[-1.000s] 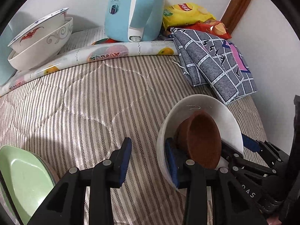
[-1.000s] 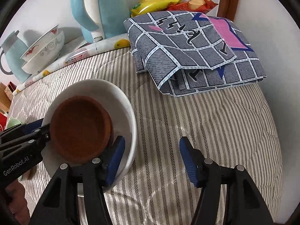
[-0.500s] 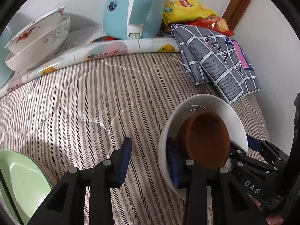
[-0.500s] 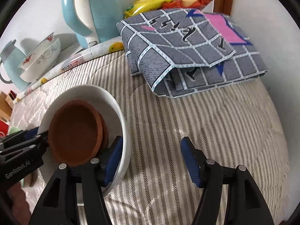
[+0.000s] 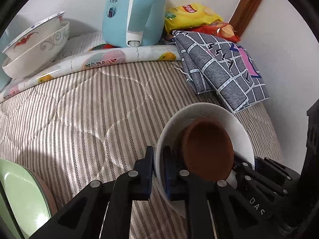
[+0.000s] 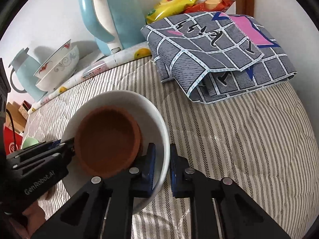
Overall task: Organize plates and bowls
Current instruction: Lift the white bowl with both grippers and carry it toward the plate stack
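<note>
Surface: a bed point(image 5: 83, 119) covered in quilted fabric with fine brown-and-white herringbone stripes, set against white walls with a brown wooden post in the corner. Along the back lies a glossy fruit-printed mat point(image 5: 111, 56) carrying a pale blue electric kettle point(image 5: 133, 10), printed with Chinese characters, and two stacked porcelain bowls point(image 5: 33, 45), white with red and grey motifs. Beside them: a yellow snack bag point(image 5: 189, 17), an orange-red one, and a folded grey grid-patterned cloth point(image 5: 223, 71) with a pink patch. Readable writing: "GenRobot.AI" and "DAS" on the black gripper bodies. Task item: a smooth white bowl point(image 6: 151, 119) with a matte brown bowl point(image 6: 107, 143) nested inside, in the foreground on the bed. Left gripper point(image 5: 158, 171) and right gripper point(image 6: 161, 167) each have blue-padded fingers closed on opposite sides of the white bowl's rim. A green plate point(image 5: 22, 203) sits at lower left.
</note>
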Demonstrator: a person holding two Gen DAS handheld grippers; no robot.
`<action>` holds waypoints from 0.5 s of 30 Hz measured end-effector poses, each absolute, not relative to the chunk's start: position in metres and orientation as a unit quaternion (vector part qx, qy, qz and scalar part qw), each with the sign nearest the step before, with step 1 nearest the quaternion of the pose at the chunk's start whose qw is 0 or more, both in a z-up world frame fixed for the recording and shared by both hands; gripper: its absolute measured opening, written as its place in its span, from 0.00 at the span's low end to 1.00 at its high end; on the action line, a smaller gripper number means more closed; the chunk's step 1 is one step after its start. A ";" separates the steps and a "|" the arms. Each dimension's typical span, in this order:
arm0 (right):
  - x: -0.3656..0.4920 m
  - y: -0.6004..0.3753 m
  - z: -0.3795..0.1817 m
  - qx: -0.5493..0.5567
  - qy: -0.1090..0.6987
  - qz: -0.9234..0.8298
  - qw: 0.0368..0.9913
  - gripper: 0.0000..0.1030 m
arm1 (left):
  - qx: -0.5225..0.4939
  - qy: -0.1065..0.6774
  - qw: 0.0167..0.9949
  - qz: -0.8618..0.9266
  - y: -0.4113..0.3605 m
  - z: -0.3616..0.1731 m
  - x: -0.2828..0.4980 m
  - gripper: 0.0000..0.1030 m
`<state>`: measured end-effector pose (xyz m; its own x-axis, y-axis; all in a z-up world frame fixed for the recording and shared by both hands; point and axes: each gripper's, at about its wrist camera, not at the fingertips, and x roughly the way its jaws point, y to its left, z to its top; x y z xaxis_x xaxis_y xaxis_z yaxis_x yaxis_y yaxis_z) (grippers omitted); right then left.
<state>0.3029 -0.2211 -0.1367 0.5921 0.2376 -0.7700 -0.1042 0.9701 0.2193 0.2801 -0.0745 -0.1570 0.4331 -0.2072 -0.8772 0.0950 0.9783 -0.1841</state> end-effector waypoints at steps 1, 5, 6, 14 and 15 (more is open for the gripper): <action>0.303 -0.222 -0.137 0.078 0.441 0.094 0.889 0.13 | -0.057 0.525 0.845 -0.089 -0.074 -0.157 0.280 0.09; 0.301 -0.222 -0.136 0.088 0.441 0.085 0.889 0.12 | -0.062 0.524 0.845 -0.085 -0.073 -0.156 0.280 0.09; 0.300 -0.221 -0.136 0.090 0.442 0.084 0.889 0.12 | -0.060 0.524 0.845 -0.085 -0.073 -0.156 0.279 0.09; 0.290 -0.219 -0.136 0.089 0.444 0.082 0.888 0.12 | -0.061 0.527 0.844 -0.081 -0.070 -0.154 0.270 0.08; 0.289 -0.219 -0.135 0.089 0.444 0.082 0.888 0.12 | -0.060 0.527 0.844 -0.080 -0.070 -0.154 0.268 0.08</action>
<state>0.2889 -0.2189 -0.1352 0.5922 0.2248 -0.7738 -0.0672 0.9707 0.2306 0.2677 -0.0702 -0.1536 0.4326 -0.1992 -0.8793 0.0719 0.9798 -0.1867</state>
